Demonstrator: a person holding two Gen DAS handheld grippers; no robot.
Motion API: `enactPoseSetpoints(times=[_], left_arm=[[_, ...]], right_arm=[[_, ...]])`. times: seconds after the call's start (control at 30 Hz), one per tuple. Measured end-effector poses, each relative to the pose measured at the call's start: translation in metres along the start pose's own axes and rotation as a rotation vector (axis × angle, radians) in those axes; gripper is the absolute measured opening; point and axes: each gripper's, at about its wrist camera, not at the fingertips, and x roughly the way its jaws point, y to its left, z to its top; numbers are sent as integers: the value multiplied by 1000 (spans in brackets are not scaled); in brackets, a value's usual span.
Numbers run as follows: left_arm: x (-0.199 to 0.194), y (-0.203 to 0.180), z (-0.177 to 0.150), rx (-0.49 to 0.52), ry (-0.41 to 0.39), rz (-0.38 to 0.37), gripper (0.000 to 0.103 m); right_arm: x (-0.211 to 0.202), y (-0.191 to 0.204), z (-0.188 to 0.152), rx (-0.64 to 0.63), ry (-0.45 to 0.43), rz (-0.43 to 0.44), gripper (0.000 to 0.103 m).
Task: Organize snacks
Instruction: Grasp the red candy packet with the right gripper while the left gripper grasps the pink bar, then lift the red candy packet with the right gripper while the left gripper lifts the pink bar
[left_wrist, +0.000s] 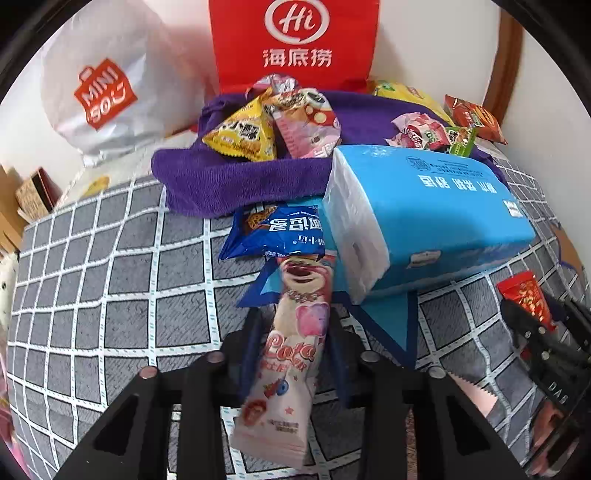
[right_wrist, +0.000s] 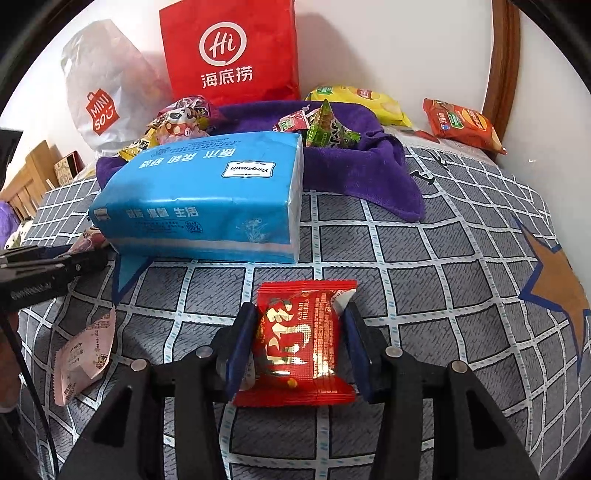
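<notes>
The left tongs (left_wrist: 293, 332) are squeezed on a long pink snack bar (left_wrist: 291, 354) with a bear on it; the bar's near end hangs low and blurry, and its far end reaches up to a blue snack packet (left_wrist: 275, 230). The right tongs (right_wrist: 301, 332) are squeezed on a small red snack packet (right_wrist: 301, 339) — the blue pads press on both of its sides, and its bottom edge hides part of the tongs. Both sit over a bed cover (right_wrist: 424, 258) with grey squares and white lines. In the right wrist view the left tongs show only as a dark shape at the left edge, with the pink bar's end sticking out below. Just past the tongs lies a big blue tissue pack (right_wrist: 207, 199), which covers part of the blue snack packet in the left wrist view. Behind it is a purple towel (right_wrist: 354, 170) piled up like a nest, with a yellow packet (left_wrist: 243, 138), a pink one and a green packet (right_wrist: 327, 129) on it — some are half hidden by the tissue pack. Farther back, by the wall, stand a red paper bag (right_wrist: 229, 55) and a white plastic bag (right_wrist: 107, 92), both cut off at the top. A yellow chip bag (right_wrist: 365, 99) and an orange packet (right_wrist: 461, 123) lie at the far right.
</notes>
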Motion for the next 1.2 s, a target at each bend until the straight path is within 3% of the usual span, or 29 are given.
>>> enactPoseSetpoints(times=[0.27,1.2], left_arm=[[-5,2,-13,-17,-98,18,28],[-4,5,-14,-48,-101,-34,34]], right_arm=[[1,-2,-1,-3,0,-1,47],[1,0,-1,-26,1,-9,47]])
